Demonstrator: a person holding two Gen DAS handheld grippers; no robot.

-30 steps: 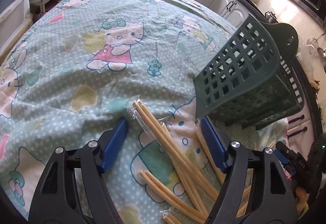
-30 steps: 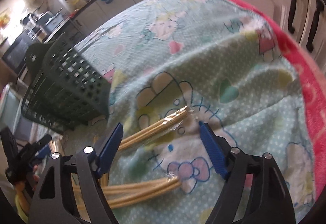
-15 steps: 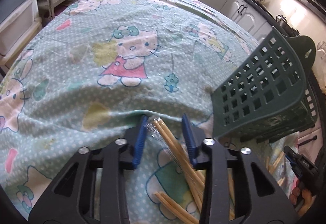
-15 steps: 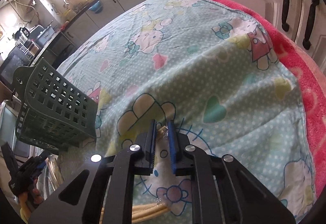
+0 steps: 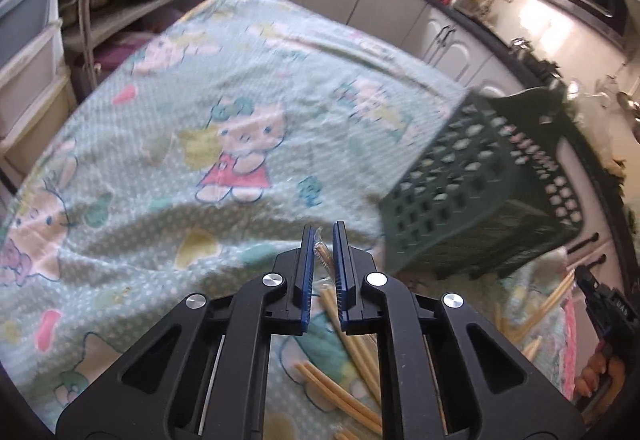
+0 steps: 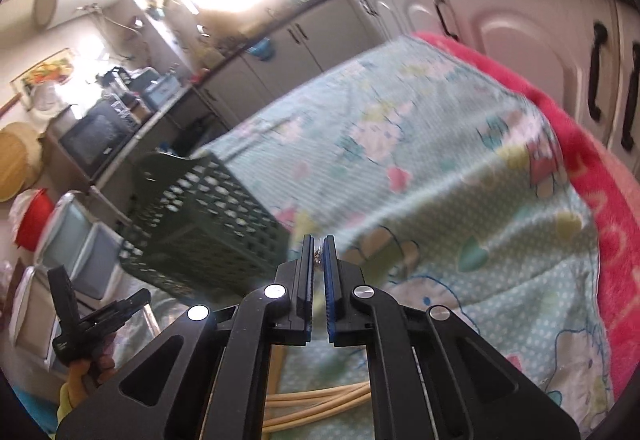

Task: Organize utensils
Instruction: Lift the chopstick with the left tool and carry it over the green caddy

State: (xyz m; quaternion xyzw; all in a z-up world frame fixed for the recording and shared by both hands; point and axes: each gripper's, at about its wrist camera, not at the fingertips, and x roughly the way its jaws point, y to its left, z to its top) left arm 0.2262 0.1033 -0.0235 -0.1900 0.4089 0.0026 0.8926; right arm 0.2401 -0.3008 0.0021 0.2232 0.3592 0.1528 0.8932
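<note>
In the left wrist view my left gripper (image 5: pixel 323 230) has its jaws closing onto the tip of a plastic-wrapped pair of wooden chopsticks (image 5: pixel 321 250), with the pads pressing it. The pair hangs down under the fingers. My right gripper (image 6: pixel 319 240) is likewise closing on the wrapper end of another chopstick pair (image 6: pixel 319 259), which is lifted off the cloth. A dark green perforated basket (image 5: pixel 472 191) (image 6: pixel 200 224) sits on the cloth between the two grippers. More wrapped chopsticks (image 5: pixel 340 396) (image 6: pixel 320 400) lie loose below.
The table is covered by a mint cartoon-print cloth (image 5: pixel 160 159) over a red blanket (image 6: pixel 600 207). White cabinets (image 6: pixel 520 23) run close along its far side. Plastic drawers (image 5: pixel 28 59) stand at the left. The other gripper shows at each view's edge (image 5: pixel 604 304) (image 6: pixel 92 320).
Both grippers went from wide open around the chopsticks to shut on a wrapped pair each. Both have risen, and the views are now tilted up toward the kitchen.
</note>
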